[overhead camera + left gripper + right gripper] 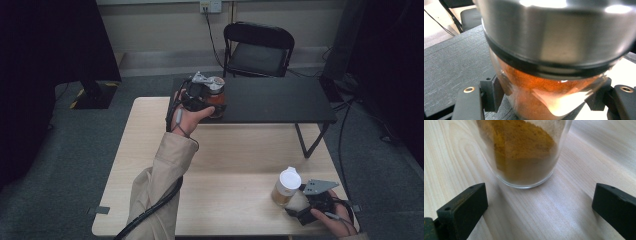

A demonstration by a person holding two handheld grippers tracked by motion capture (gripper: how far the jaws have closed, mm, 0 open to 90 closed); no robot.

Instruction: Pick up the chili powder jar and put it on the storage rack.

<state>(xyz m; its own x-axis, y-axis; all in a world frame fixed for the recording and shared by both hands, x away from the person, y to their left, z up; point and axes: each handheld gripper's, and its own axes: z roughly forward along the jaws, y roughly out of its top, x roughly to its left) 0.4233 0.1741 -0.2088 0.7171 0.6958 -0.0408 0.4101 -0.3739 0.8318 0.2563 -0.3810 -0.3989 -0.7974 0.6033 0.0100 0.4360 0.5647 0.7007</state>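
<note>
- Black folding chair [258,49] set behind light wood table [150,150], against pale wall w/ socket [210,6].
- Grey carpet floor [75,165] seen around table; dim light.

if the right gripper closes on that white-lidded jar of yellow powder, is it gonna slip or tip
The jar looks like smooth clear glass, so the right gripper, open just short of it, may slip without firm pressure. It stands upright on the wooden table, tall for its base, so a push up high could tip it. Glass is probably breakable.

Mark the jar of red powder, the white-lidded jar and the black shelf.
jar of red powder [529,100], left gripper view, on its glass wall.
white-lidded jar [289,179], high view, on its lid.
black shelf [280,100], high view, on its bare top.
</note>
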